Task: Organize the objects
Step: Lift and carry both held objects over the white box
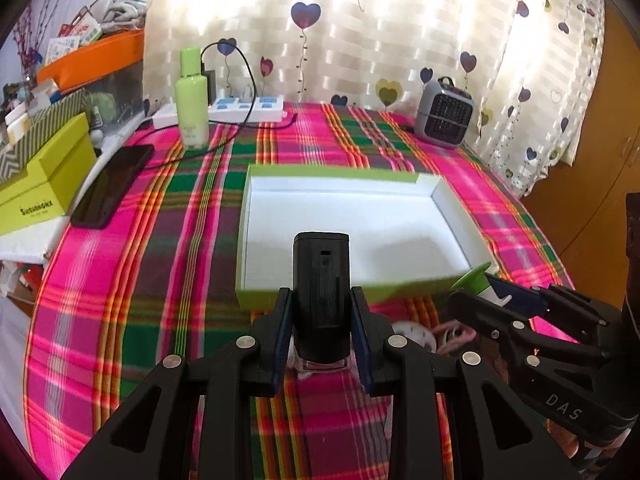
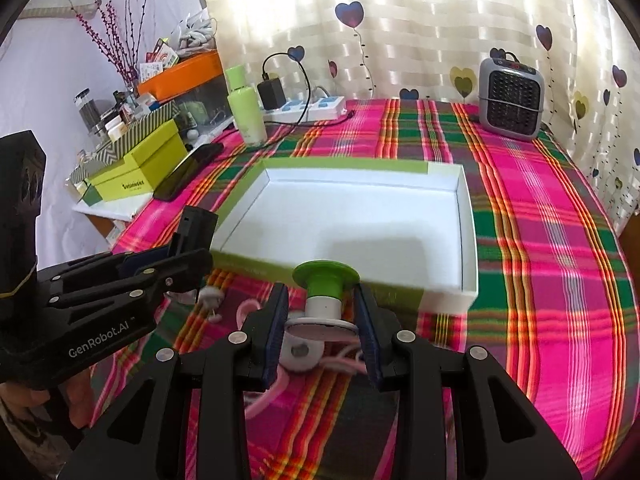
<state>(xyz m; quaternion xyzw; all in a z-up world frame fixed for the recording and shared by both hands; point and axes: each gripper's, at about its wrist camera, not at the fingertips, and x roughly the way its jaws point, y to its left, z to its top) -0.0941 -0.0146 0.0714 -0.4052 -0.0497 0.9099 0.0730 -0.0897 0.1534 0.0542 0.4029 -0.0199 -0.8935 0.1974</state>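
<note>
While both loads sit just short of the box [image 1: 362, 280] near rim, L gripper [image 1: 322, 320] clamps upright black bottle [image 1: 321, 280], R gripper [image 2: 320, 316] clamps green-capped item [image 2: 325, 284], box straight ahead.

Your left tool [image 1: 322, 320]: black, dark blue pads, holding a black bottle [image 1: 321, 280].
Your right tool [image 2: 322, 320]: black; its item [image 2: 325, 288] is green over white.
Box [image 1: 256, 208]: lime outside, white inside.
Tablecloth [image 1: 160, 280]: pink, green, orange plaid.
Curtain [image 1: 360, 40]: cream, heart-printed.

"GenRobot.AI" on left gripper [image 2: 172, 264]; "DAS" on right gripper [image 1: 516, 300].
</note>
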